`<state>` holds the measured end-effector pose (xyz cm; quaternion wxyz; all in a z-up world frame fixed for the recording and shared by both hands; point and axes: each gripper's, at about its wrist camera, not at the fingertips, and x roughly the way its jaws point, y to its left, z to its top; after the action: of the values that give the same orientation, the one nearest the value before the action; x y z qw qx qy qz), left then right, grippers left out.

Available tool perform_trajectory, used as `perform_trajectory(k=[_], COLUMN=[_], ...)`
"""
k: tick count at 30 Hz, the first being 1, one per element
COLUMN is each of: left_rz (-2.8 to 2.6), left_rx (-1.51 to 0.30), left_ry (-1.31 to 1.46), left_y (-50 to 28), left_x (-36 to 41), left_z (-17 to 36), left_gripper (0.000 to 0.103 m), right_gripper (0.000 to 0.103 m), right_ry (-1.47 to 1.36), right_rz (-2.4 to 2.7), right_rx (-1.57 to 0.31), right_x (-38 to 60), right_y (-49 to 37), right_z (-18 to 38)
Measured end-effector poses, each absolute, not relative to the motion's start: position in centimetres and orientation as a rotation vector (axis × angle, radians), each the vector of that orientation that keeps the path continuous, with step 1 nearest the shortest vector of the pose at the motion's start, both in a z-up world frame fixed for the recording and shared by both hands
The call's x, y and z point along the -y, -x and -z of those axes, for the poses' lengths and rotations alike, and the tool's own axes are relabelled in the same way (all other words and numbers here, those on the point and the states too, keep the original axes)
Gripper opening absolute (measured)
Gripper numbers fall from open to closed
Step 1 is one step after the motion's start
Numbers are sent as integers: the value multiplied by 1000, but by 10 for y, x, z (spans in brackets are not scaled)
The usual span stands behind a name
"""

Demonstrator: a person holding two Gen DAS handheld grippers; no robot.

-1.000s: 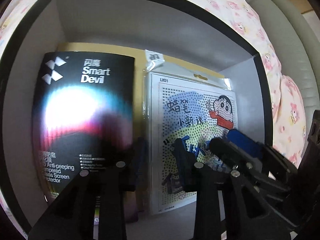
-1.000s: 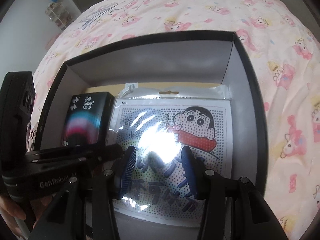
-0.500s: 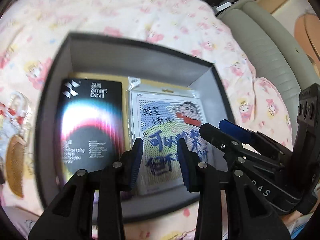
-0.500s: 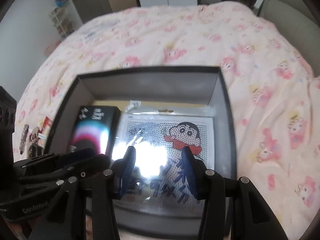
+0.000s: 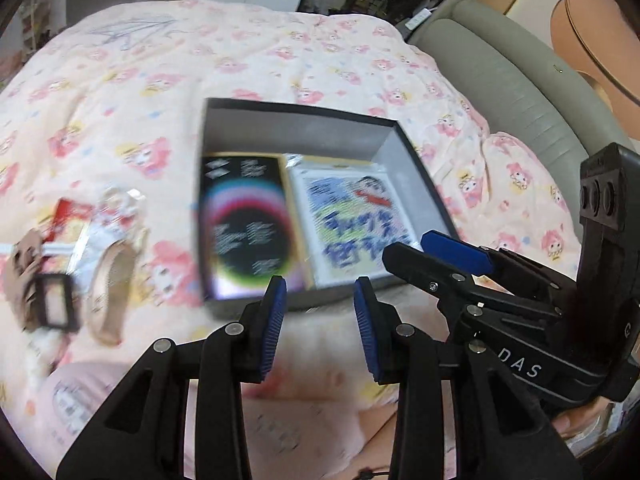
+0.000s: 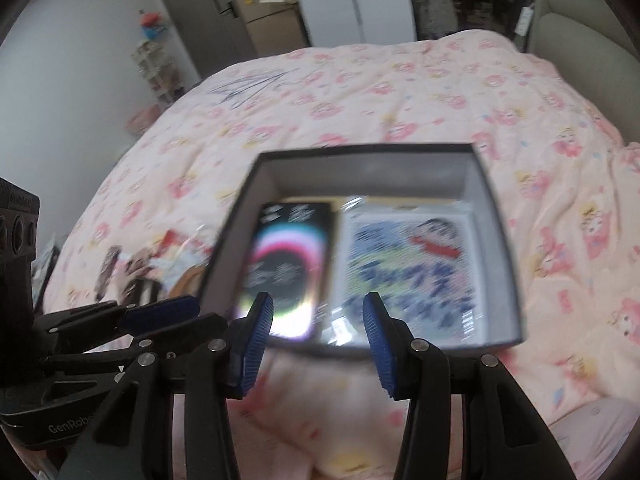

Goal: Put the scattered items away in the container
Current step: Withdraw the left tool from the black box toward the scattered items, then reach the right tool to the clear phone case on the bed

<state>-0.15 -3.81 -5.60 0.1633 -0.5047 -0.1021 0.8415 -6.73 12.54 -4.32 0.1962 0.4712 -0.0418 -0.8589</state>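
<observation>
A black open box sits on the bed. Inside lie a black Smart Devil package on the left and a cartoon dotted card pack on the right. My left gripper is open and empty, held above the box's near edge. My right gripper is open and empty, also near the box's near edge. Scattered items lie left of the box: a red-and-white packet, a wooden comb and a brown hair clip.
The pink cartoon-print bedspread covers the bed. A grey padded headboard runs along the right. Cabinets and doors stand at the far end of the room.
Both grippers have pulled up and back out of the box, so the whole box and the scattered items to its left now show. Both stay open and empty.
</observation>
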Motion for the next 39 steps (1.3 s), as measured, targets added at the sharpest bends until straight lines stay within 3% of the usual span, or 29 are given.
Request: perform_trajectory(k=[8, 16, 21, 31, 39], left_rz=[-2512, -2587, -2571, -2513, -2465], left_rx=[429, 675, 807, 885, 788], left_ry=[1465, 1493, 1509, 1450, 1662], left_y=[-29, -44, -37, 34, 99], left_x=[119, 210, 255, 300, 303], left_z=[65, 92, 118, 154, 191], left_gripper=[34, 34, 37, 36, 36], right_gripper=[43, 43, 43, 43, 43], right_ry=[-1310, -1341, -1434, -1455, -1507], right_rz=[2247, 2080, 1936, 2035, 2108], right_rx=[33, -37, 5, -106, -120], right_x=[-40, 51, 95, 140, 149], right_y=[49, 53, 70, 135, 182], right_z=[54, 78, 107, 134, 158])
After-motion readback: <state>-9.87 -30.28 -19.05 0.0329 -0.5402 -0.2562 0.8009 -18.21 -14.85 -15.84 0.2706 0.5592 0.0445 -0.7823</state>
